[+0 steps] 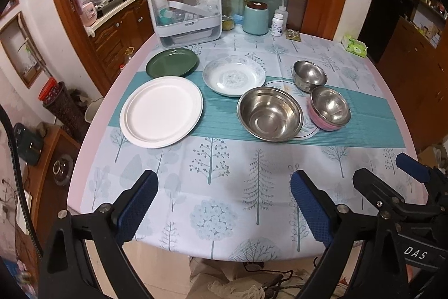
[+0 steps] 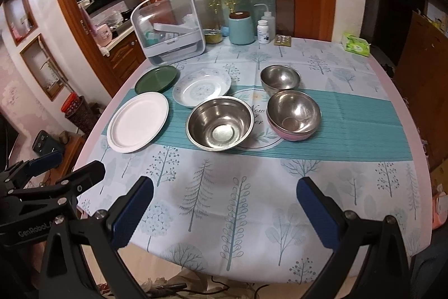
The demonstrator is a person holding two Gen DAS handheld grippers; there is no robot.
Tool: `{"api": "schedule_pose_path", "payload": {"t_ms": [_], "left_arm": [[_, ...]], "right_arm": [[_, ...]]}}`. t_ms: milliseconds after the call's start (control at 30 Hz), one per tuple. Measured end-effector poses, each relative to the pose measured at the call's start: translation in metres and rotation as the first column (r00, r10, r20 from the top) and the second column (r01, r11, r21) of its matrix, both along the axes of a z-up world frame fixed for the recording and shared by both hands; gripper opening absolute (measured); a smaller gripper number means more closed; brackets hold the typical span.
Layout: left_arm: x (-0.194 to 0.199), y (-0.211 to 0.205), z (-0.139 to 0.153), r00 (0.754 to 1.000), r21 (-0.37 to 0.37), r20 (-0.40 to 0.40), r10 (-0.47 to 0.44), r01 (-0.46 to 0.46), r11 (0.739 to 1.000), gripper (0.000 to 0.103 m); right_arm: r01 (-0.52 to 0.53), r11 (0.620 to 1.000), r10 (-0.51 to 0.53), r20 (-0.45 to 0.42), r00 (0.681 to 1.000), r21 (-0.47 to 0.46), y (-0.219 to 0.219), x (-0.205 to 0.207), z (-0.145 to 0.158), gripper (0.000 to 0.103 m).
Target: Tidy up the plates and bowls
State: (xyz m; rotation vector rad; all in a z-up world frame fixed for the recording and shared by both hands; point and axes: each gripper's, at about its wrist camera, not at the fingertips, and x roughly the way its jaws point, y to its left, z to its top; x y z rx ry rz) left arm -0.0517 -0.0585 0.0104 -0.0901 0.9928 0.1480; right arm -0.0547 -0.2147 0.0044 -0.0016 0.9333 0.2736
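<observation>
A white plate [image 1: 161, 111], a green plate [image 1: 171, 62] and a patterned plate [image 1: 233, 75] lie on the left half of the table. To their right stand a large steel bowl [image 1: 270, 114], a small steel bowl [image 1: 309, 75] and a steel bowl with a pink outside [image 1: 329, 108]. The same dishes show in the right wrist view: white plate [image 2: 137, 121], large bowl [image 2: 219, 123], pink bowl [image 2: 293, 115]. My left gripper [image 1: 224, 201] is open and empty over the table's near edge. My right gripper [image 2: 225, 210] is open and empty beside it, right of the left one.
A clear covered dish rack [image 1: 184, 6] stands at the back left of the table [image 1: 224, 159]. A teal canister [image 1: 255, 19], white bottles [image 1: 277, 24] and a green tissue pack [image 1: 354, 45] stand along the back edge. A teal runner [image 1: 378, 114] crosses the tablecloth.
</observation>
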Motion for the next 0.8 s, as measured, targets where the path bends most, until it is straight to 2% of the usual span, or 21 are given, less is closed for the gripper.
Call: {"api": "schedule_pose_path", "payload": {"t_ms": [167,467,667,800], "left_arm": [[-0.004,-0.004,0.000,1.000,-0.004,0.006,0.020,-0.020,1.000,0.094],[-0.003,-0.006,-0.001,1.000,0.032,0.005,0.021,-0.021,0.999,0.095],[0.001,0.019,0.000,1.000,0.027,0.022,-0.005,0.004,1.000,0.095],[0.012,0.047,0.001,0.999,0.053,0.045,-0.021,0.019,0.998,0.096]], "right_arm": [[-0.025,1.000,0.025,0.004,1.000,0.011,-0.003,-0.001,0.001,0.103],[-0.041,0.999,0.040,0.014,0.999,0.025,-0.005,-0.001,-0.002,0.102],[-0.014,1.000,0.014,0.018,1.000,0.019,0.013,0.002,-0.002,0.102],[0.001,1.000,-0.001,0.030,1.000,0.005,0.037,0.004,-0.002,0.100]]}}
